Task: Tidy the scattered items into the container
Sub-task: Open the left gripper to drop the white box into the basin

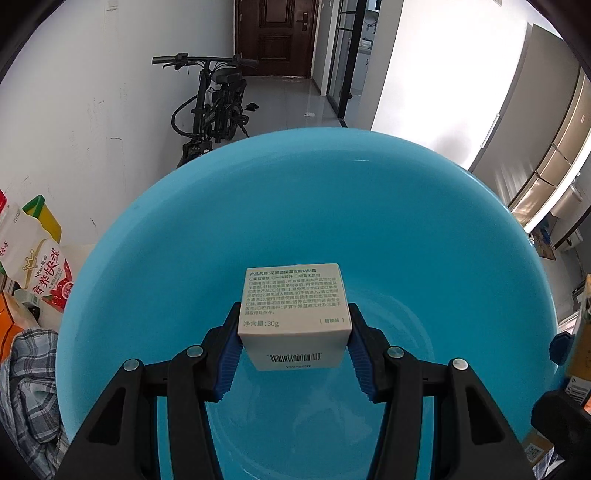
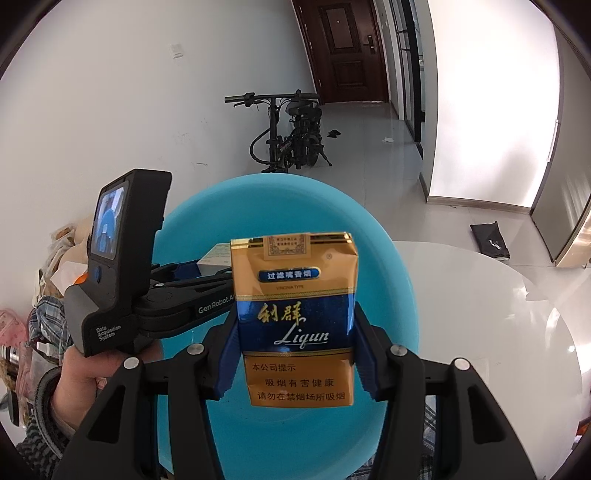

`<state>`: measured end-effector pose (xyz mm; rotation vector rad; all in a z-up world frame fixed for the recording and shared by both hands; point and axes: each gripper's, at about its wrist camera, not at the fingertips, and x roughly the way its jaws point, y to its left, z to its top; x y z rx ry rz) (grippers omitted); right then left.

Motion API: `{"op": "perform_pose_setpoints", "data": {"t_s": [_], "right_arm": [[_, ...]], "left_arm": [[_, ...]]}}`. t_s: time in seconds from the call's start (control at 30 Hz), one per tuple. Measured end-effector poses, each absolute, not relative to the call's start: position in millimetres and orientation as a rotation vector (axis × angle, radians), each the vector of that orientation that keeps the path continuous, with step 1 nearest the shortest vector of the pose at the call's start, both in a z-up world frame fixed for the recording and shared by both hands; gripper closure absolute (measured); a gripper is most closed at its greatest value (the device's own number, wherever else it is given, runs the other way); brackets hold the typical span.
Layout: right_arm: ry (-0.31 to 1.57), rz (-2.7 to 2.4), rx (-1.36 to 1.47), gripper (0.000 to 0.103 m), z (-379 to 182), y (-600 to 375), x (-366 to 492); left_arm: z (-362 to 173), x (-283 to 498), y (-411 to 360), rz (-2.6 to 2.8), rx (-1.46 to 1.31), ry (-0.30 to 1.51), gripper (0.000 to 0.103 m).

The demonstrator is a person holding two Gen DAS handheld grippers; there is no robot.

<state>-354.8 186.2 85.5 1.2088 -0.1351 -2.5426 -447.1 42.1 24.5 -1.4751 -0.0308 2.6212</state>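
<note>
The left gripper [image 1: 293, 345] is clamping a small white cardboard box [image 1: 293, 314] by its 2 side faces, above the round blue plastic basin [image 1: 369, 206]. The right gripper [image 2: 293, 363] is squeezing a gold-and-blue soft cigarette pack [image 2: 295, 317] over the basin's near edge. Both are looking light; the pack seems crushable.

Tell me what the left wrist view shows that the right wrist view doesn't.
Only the left wrist view shows the printed top and barcode of the white box clamped in the left tool, the blue basin's inner floor below it, and a red-and-white carton to the left. Only the right wrist view shows the Liqun cigarette pack gripped by the right tool, the white table, and the person's left hand. Both show the basin, the parked bicycle and the dark door.
</note>
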Motion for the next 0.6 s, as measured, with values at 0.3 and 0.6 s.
{"op": "perform_pose_setpoints", "data": {"t_s": [0.3,0.6], "right_arm": [[-0.134,-2.546,1.215,0.051,85,186,-356],[-0.125,-2.553,1.223,0.051,86,188,-353]], "left_arm": [[18,-453,41,2.623,-1.501,-0.047,0.028],[50,-437,33,2.738,-1.349,0.008,0.021]]}}
